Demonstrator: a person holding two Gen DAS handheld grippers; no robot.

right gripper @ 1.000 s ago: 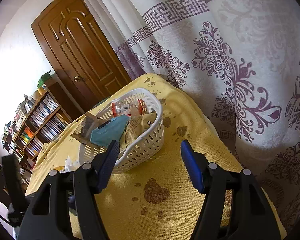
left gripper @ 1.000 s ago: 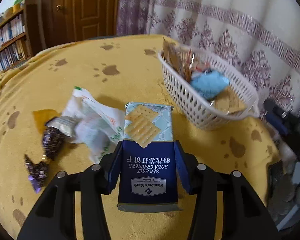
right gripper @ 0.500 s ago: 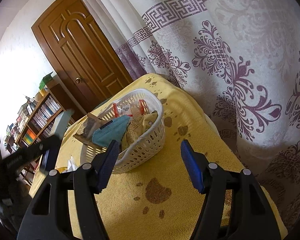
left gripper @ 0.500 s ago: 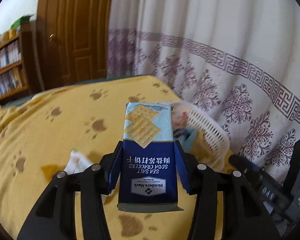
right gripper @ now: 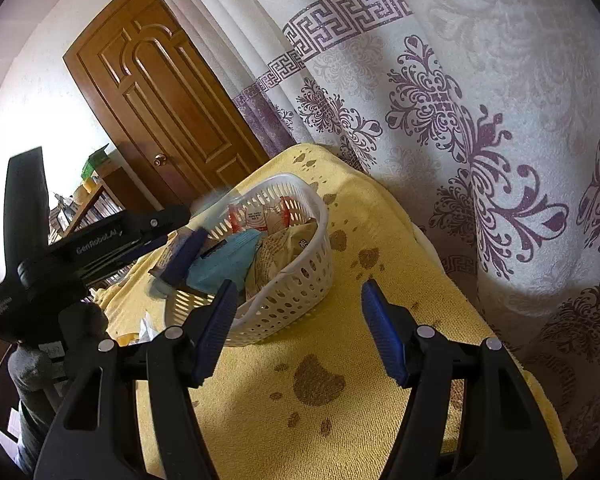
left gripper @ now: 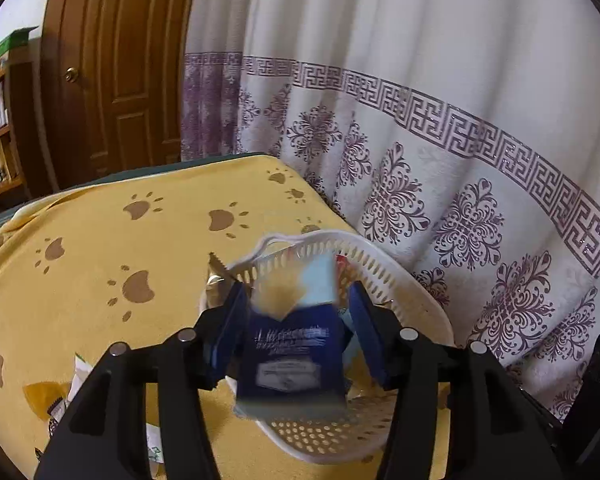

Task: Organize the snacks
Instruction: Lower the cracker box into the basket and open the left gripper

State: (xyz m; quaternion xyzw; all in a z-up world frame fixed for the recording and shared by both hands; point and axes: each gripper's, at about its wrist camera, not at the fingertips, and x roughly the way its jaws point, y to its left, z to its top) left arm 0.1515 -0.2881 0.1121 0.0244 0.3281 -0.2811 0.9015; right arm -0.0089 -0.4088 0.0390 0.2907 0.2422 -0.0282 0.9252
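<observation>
1. Left wrist view: the left gripper [left gripper: 296, 328] hangs over the near part of the white basket [left gripper: 416, 292], which sits on the yellow paw-print cloth [left gripper: 100, 248] near the patterned curtain [left gripper: 440, 140].
   - Its jaws have just been opening. The blue cracker pack [left gripper: 292, 356] is between them, blurred, with a visible gap at the right pad, so it looks to be slipping free rather than pinched.
   - The pack's long axis runs away from the camera, along the fingers, its far end over the basket's contents.
   - A few loose wrappers [left gripper: 68, 388] lie on the cloth at the near left, outside the basket.

2. Right wrist view: the right gripper [right gripper: 300, 328] stands spread with nothing between its blue pads, above bare cloth just right of the basket [right gripper: 300, 280].
   - The left gripper [right gripper: 184, 256] reaches in from the left over the basket's near-left rim.
   - The pack shows there only as a pale blur.

3. Judgement: the drop is straight down into the basket, and the left hand is the one placed for it. The remaining wrappers lie on the left too, nearer that hand.
</observation>
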